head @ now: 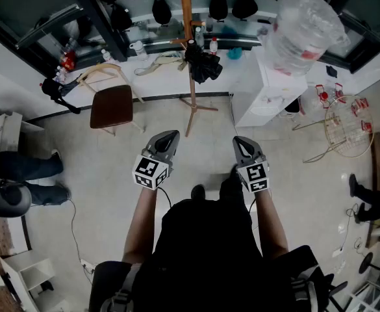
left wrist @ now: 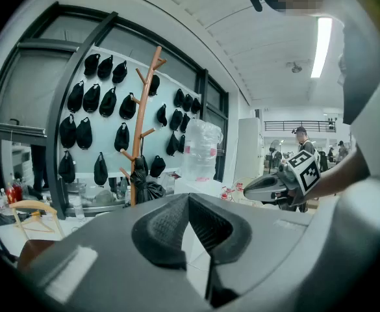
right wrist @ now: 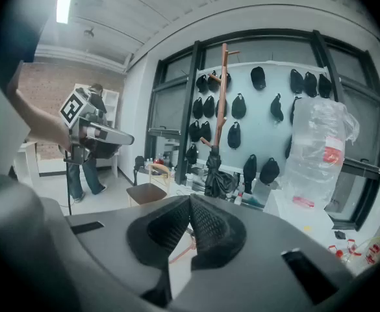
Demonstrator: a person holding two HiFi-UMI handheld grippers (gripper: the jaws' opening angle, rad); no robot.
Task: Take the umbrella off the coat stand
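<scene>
**Umbrella's on the stand, both your grippers shut and empty**

The black umbrella (head: 202,64) hangs folded from a low peg on the wooden coat stand (head: 186,18), upper middle of the head view and well apart from you. My guess is it needs lifting up off the peg before it'll come away.

Your left gripper (head: 167,137) and right gripper (head: 240,143) sit low centre. Both are clenched with nothing between the pads, and they're aimed at the stand like you're lining up. You'd have to open one first.

As for containers, there's a big clear jug (head: 303,28) on the white dispenser (head: 261,90), upper right. I can't tell how much is in it.
</scene>
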